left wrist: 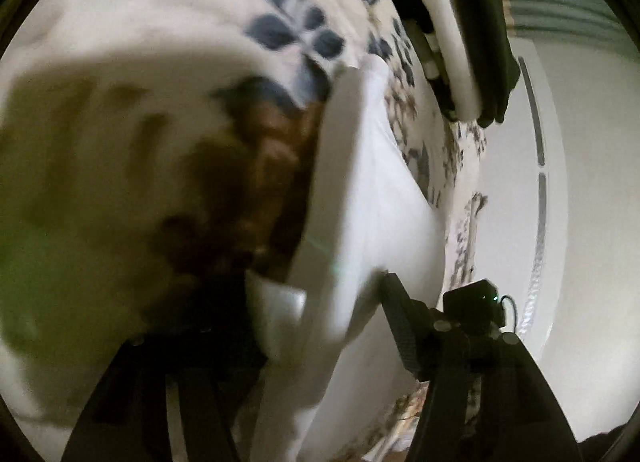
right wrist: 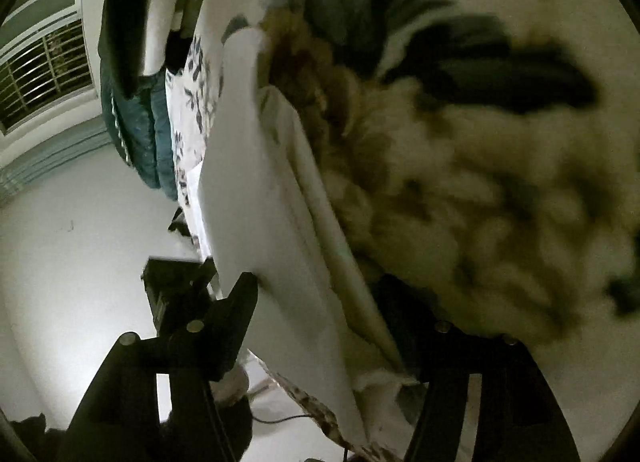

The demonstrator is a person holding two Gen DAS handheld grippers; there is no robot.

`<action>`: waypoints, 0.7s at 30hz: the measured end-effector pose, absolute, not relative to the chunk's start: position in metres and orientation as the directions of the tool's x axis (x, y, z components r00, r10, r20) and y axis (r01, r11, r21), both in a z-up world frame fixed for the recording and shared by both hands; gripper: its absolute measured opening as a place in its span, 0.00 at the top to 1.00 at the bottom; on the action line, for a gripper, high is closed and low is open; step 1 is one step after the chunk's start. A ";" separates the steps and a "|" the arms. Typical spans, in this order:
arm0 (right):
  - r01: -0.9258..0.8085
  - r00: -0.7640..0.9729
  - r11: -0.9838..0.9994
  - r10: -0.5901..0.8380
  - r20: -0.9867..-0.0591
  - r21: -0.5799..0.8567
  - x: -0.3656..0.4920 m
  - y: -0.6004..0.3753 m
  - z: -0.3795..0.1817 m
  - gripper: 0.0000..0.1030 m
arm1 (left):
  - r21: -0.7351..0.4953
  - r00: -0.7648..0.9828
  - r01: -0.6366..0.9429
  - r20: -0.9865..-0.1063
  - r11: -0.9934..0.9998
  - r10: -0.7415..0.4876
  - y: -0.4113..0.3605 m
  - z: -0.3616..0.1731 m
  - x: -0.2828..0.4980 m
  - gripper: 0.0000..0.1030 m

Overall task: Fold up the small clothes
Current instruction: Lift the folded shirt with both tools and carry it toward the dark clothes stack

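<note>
A small white garment point(left wrist: 360, 189) lies on a floral bedspread point(left wrist: 280, 21), its folded edge running up the left wrist view. My left gripper point(left wrist: 316, 290) is open, with the cloth's near end loose between its black fingers point(left wrist: 400, 314); the other finger is mostly hidden. In the right wrist view the same white garment point(right wrist: 260, 246) runs between the spread fingers of my right gripper point(right wrist: 316, 290), which is open; one finger point(right wrist: 236, 306) touches the cloth's edge. The picture is blurred. The right gripper point(left wrist: 460, 41) also shows at the top of the left view.
The bedspread point(right wrist: 440, 141) with brown and dark flowers fills most of both views. The bed's edge drops to a pale floor point(right wrist: 80, 242) beside it. A barred window point(right wrist: 44, 73) and teal fabric point(right wrist: 136, 129) are beyond.
</note>
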State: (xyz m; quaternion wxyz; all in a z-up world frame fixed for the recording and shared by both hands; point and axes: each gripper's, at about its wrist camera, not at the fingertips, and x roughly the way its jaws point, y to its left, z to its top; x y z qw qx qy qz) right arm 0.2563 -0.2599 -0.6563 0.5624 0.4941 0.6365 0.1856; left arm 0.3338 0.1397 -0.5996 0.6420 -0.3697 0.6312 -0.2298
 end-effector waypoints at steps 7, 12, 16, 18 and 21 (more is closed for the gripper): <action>0.339 0.091 0.485 0.836 -0.541 0.806 0.267 -0.235 -0.646 0.84 | -0.701 0.122 -0.097 -0.713 0.706 -0.691 0.121 -0.571 0.341 0.90; 0.302 0.110 0.530 0.806 -0.581 0.793 0.273 -0.229 -0.612 0.89 | -0.686 0.148 -0.083 -0.726 0.723 -0.672 0.120 -0.541 0.347 0.94; 0.248 0.114 0.565 0.790 -0.602 0.787 0.290 -0.230 -0.568 0.89 | -0.692 0.166 -0.047 -0.717 0.721 -0.677 0.116 -0.506 0.363 0.94; 0.212 0.124 0.578 0.784 -0.608 0.788 0.304 -0.233 -0.541 0.89 | -0.691 0.183 -0.026 -0.714 0.722 -0.676 0.109 -0.487 0.374 0.94; 0.168 0.151 0.588 0.778 -0.610 0.791 0.330 -0.244 -0.501 0.89 | -0.705 0.216 0.008 -0.692 0.710 -0.689 0.098 -0.454 0.400 0.94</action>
